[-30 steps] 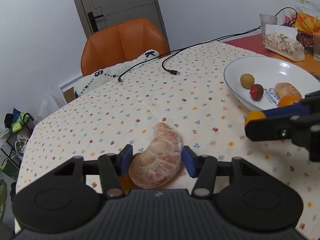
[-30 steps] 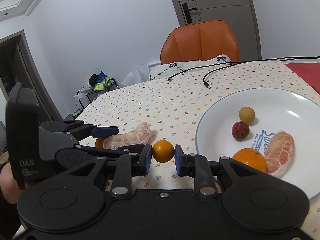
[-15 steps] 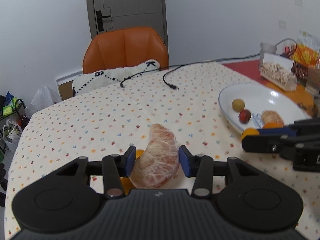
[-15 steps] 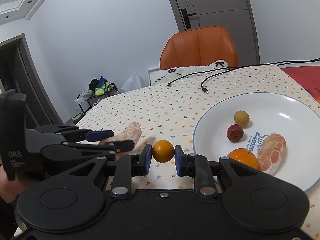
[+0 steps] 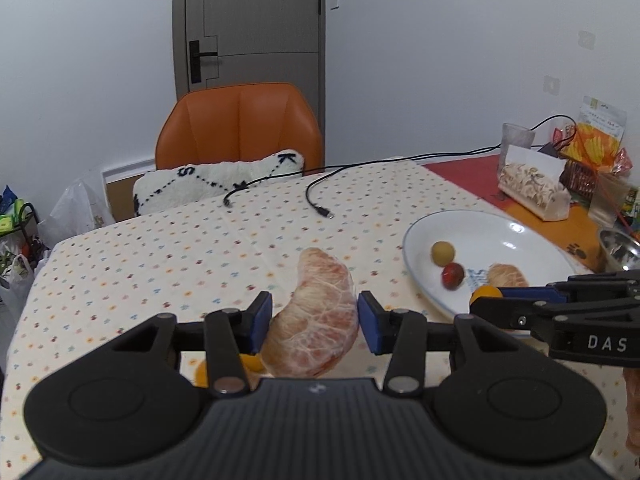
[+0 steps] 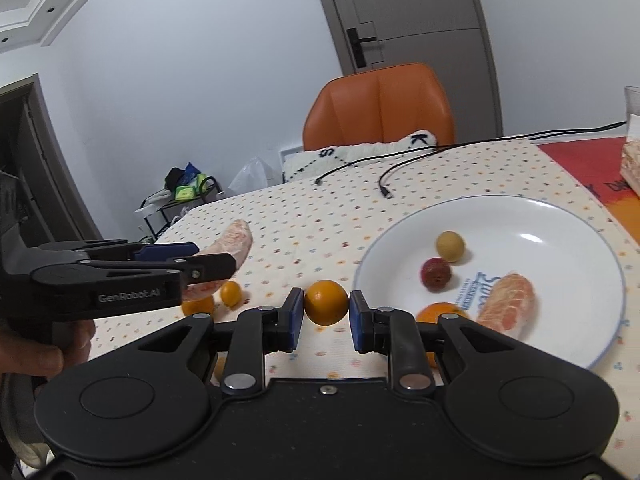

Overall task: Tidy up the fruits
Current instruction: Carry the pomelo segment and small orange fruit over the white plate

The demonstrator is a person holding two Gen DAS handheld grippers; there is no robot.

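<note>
My left gripper (image 5: pixel 315 322) is shut on a peeled pomelo segment (image 5: pixel 316 316) and holds it above the spotted tablecloth. My right gripper (image 6: pixel 325 316) is shut on a small orange (image 6: pixel 326 302), lifted near the rim of the white plate (image 6: pixel 560 220). The plate holds a yellow-green fruit (image 6: pixel 450 246), a dark red fruit (image 6: pixel 435 274), an orange (image 6: pixel 440 312) and another pomelo segment (image 6: pixel 506 306). Two small orange fruits (image 6: pixel 231 293) lie on the cloth under the left gripper (image 6: pixel 192 258). The right gripper also shows in the left wrist view (image 5: pixel 486 298).
An orange chair (image 5: pixel 240 124) with a white cushion (image 5: pixel 218 182) stands at the far edge. Black cables (image 5: pixel 316 200) lie on the cloth. Snack bags (image 5: pixel 534 186), a glass (image 5: pixel 516 138) and a metal bowl (image 5: pixel 618 246) crowd the right side.
Both grippers have risen with their fruit. The left gripper lifted the pomelo segment off the cloth; the right gripper carried the orange up beside the plate rim.
</note>
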